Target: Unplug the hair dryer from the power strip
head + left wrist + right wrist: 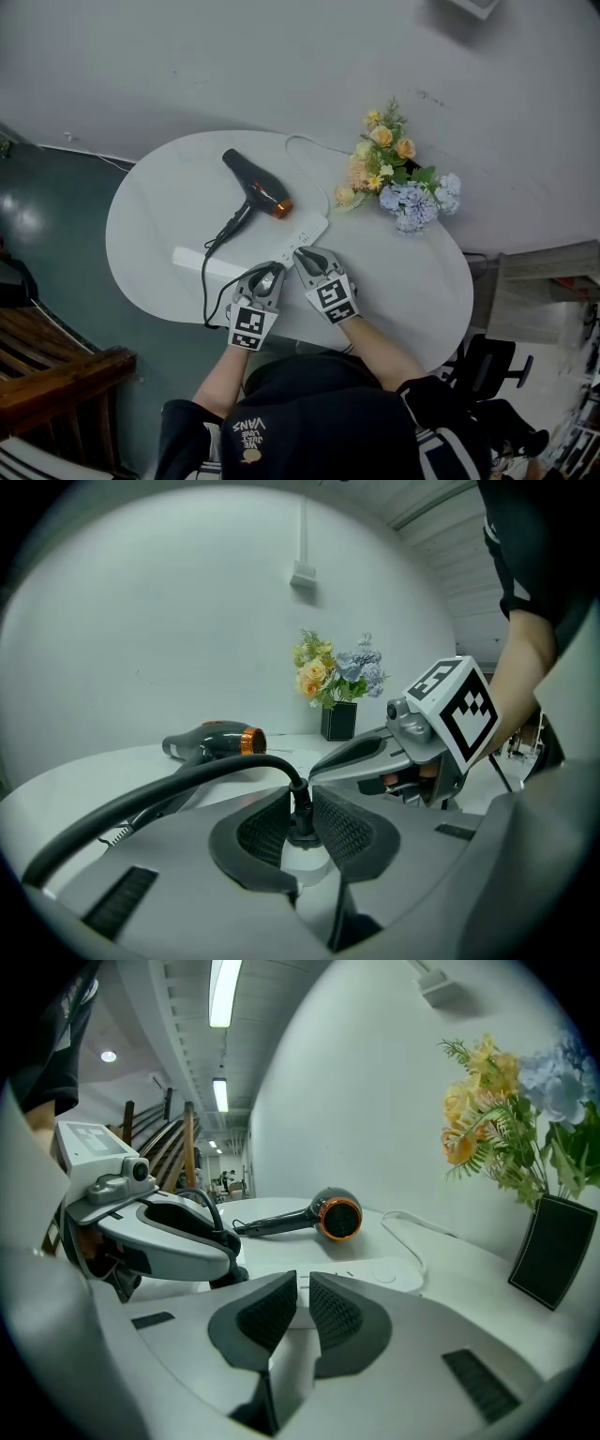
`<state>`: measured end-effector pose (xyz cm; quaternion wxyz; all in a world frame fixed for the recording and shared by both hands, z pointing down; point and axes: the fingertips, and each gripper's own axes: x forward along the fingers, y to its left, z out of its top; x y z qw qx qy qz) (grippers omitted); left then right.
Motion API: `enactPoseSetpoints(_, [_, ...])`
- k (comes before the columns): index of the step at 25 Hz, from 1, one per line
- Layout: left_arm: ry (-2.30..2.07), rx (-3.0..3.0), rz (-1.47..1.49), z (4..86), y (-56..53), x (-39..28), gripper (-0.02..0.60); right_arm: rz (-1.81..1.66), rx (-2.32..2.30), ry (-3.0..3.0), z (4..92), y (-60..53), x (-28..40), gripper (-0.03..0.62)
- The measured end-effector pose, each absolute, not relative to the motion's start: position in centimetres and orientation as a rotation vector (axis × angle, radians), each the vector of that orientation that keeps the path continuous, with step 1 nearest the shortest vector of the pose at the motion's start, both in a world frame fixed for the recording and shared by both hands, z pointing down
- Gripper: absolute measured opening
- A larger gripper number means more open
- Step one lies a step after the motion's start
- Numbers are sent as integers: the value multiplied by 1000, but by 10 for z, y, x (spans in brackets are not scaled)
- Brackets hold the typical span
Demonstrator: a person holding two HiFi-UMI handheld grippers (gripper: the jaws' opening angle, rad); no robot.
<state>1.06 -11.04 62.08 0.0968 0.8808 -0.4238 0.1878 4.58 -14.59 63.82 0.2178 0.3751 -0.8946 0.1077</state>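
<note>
Left tongs closed on the plug, right tongs narrow at the strip.

The left tongs clamp both meshed pads onto the black plug, which stands upright in the white strip. The right tongs lie just beside them on the right. Their pads are almost together with nothing between them, and their tips are at the strip's near end. Whether they press on it I cannot tell. The cord bends left out of the plug, loops past the bench edge and runs up to the dryer. The dryer lies on its side beyond the strip, with its orange-ringed end near the strip's far end. A thin white lead runs from the strip toward the flowers at the far right.
</note>
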Motion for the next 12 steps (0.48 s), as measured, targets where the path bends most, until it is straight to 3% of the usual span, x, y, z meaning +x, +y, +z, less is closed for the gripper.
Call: enactPoseSetpoints(12, [-1201, 2622, 566, 617, -104, 15, 64, 317, 1061, -2457, 639, -147, 47, 67])
